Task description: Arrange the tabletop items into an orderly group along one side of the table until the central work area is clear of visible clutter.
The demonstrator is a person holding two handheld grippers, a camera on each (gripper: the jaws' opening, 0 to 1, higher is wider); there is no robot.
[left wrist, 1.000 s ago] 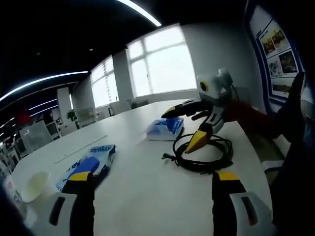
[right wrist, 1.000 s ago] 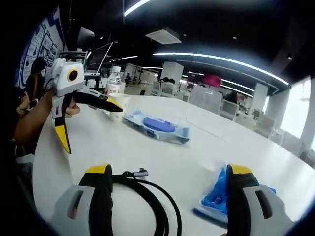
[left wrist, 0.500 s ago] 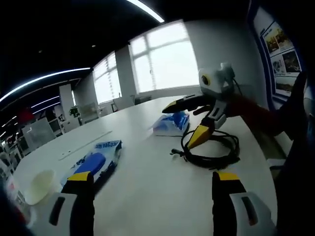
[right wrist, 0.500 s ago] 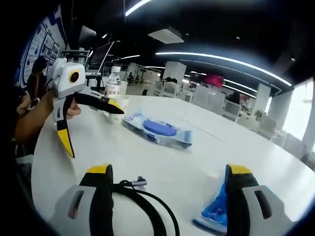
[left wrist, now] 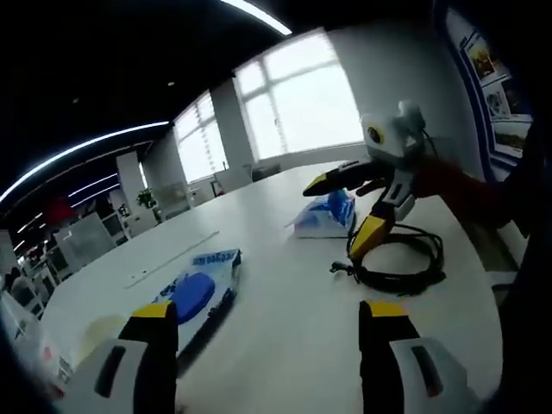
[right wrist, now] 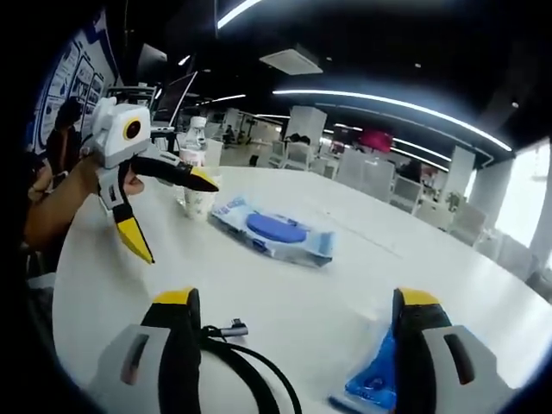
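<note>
Both tools gape above bare table (right wrist: 285, 293) middle.

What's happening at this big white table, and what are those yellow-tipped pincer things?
A person is tidying the white table using two hand-held grippers. Both are open and holding nothing. The left gripper hovers above the table near a paper cup and a water bottle. The right gripper hangs over a coiled black cable, beside a blue tissue pack. A flat blue wipes packet lies nearer the middle. Nothing looks grouped yet.
</note>
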